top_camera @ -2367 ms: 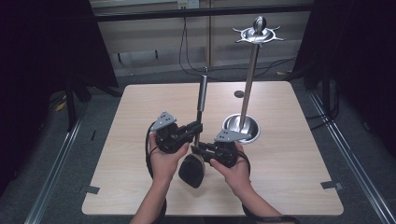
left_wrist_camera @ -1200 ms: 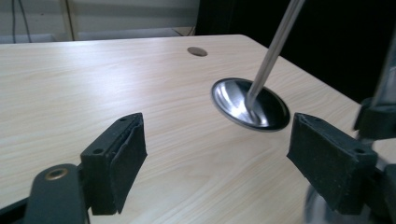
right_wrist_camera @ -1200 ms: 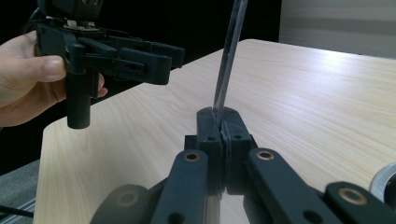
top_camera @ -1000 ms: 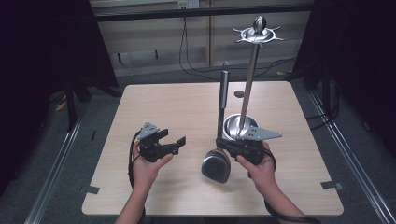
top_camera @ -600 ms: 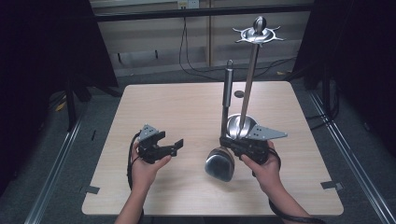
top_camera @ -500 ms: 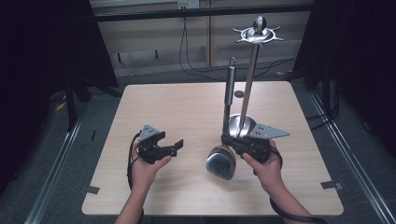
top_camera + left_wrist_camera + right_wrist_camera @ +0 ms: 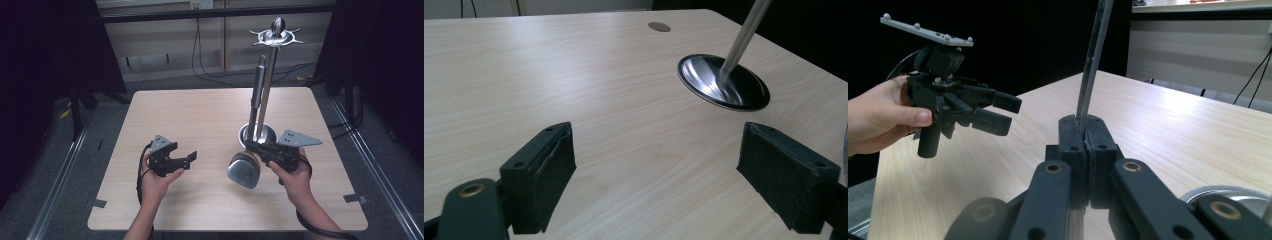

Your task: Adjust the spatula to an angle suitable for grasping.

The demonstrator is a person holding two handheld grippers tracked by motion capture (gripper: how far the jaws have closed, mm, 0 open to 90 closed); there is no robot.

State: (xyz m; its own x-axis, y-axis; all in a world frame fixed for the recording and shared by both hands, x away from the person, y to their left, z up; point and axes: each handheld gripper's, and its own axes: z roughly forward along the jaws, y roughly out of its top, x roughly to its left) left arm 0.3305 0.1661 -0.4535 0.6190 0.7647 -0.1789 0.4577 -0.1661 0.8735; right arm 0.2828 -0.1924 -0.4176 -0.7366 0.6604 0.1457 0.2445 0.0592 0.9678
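Observation:
A steel ladle [image 7: 243, 170] stands with its bowl down and its long handle [image 7: 259, 85] pointing up. My right gripper [image 7: 252, 146] is shut on the handle just above the bowl. In the right gripper view the jaws [image 7: 1087, 135] pinch the thin handle [image 7: 1093, 60] between them. Right behind the ladle rises a steel utensil stand [image 7: 270, 65] with a round base [image 7: 267, 132] and a crown of hooks on top. My left gripper [image 7: 190, 159] hovers open and empty over the table's left half, and its pads [image 7: 549, 165] stand wide apart.
The wooden table [image 7: 190, 115] has bare room at the back and left. A small brown disc [image 7: 659, 26] is set in the tabletop beyond the stand's base [image 7: 724, 82]. Dark floor and metal rails surround the table. From the right gripper view, the left gripper [image 7: 1005, 112] is across the table.
The left gripper let go of the ladle and drew away to the left, then kept still. The right gripper carried the ladle to the right and slightly up, closer to the stand.

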